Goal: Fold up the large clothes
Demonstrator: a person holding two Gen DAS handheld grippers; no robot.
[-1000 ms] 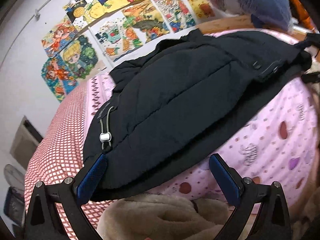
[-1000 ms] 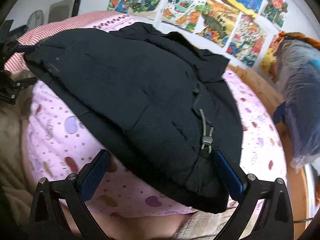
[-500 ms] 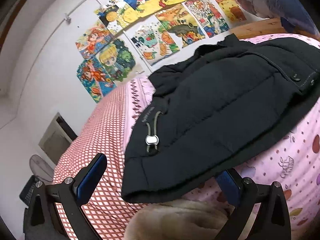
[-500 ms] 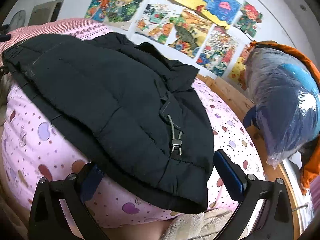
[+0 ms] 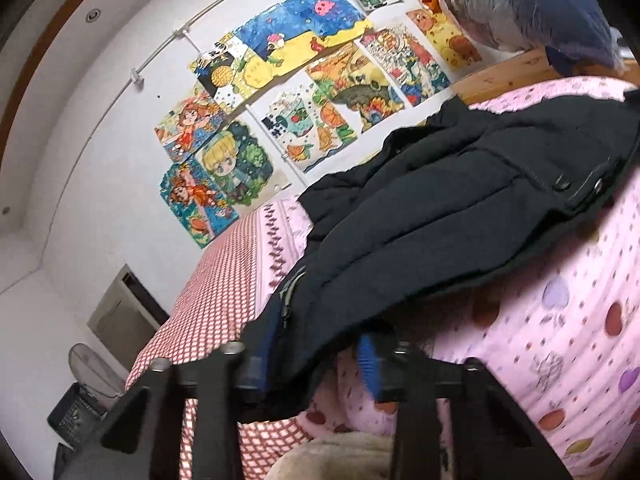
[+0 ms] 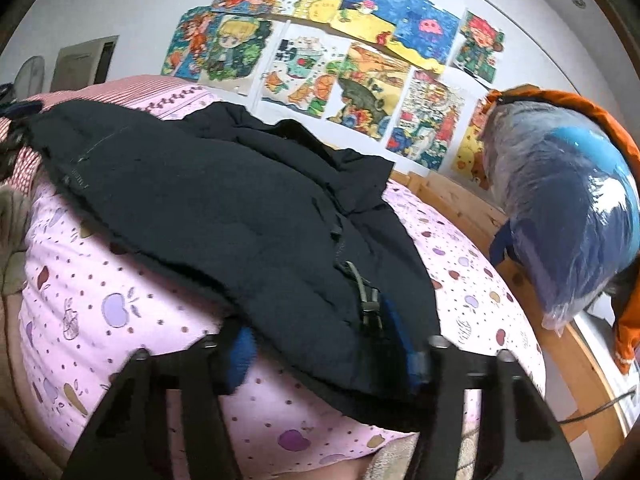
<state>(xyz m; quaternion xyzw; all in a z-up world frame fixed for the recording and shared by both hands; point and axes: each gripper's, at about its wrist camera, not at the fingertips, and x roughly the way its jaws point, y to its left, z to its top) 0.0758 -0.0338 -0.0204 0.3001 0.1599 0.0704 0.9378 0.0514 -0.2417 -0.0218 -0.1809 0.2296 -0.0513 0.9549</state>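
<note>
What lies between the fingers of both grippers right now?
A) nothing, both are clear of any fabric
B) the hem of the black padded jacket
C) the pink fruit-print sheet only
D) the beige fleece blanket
B. The left gripper and the right gripper each have a hem corner of the black padded jacket between their blue pads, with the jaws closing on it; the pink fruit-print sheet lies underneath.

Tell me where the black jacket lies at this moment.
In both wrist views the black jacket lies spread on the pink bedspread, below the wall drawings, its near hem between both grippers.
</note>
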